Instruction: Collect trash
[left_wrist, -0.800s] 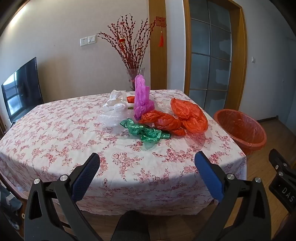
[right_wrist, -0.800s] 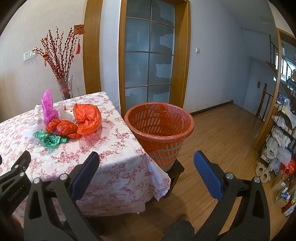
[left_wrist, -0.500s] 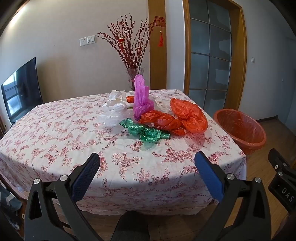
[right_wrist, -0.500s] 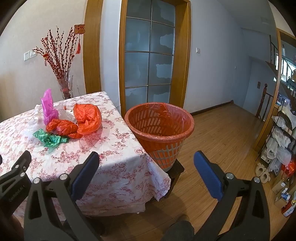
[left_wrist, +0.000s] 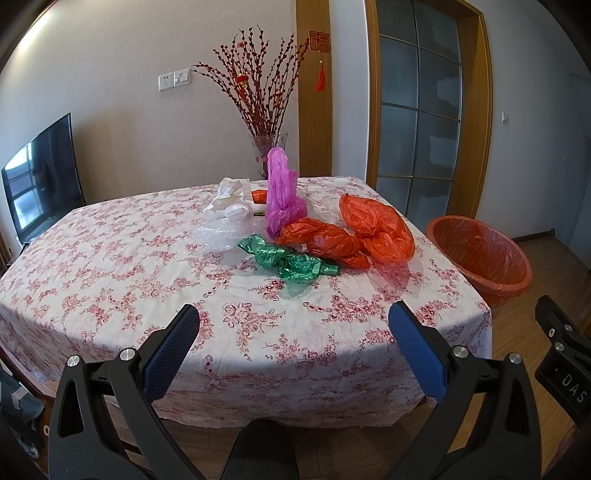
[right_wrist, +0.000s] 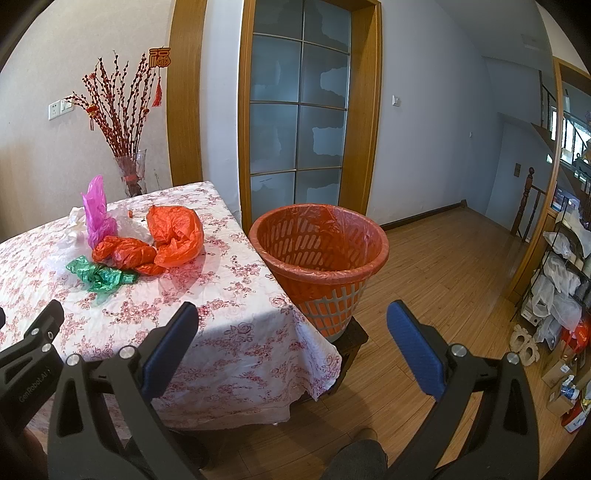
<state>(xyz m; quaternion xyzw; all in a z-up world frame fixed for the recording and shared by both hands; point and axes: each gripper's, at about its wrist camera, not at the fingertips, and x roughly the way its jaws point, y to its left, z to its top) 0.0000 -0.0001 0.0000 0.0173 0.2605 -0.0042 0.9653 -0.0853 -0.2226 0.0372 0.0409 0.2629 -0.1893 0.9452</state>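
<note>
Crumpled green bag (left_wrist: 291, 260) lies lengthwise left-to-right at frame centre on the desk (left_wrist: 110, 266), straight ahead of the open, empty left tool (left_wrist: 293, 325); right tool (right_wrist: 291, 321), also open, faces the orange bin (right_wrist: 319, 254).

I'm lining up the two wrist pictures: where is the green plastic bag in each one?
Left wrist view: green plastic bag lies centre frame on the table, just in front of the orange bags.
Right wrist view: it lies at far left, again in front of the orange bags.
Shared landmark: the orange basket beside the table's right edge.
</note>
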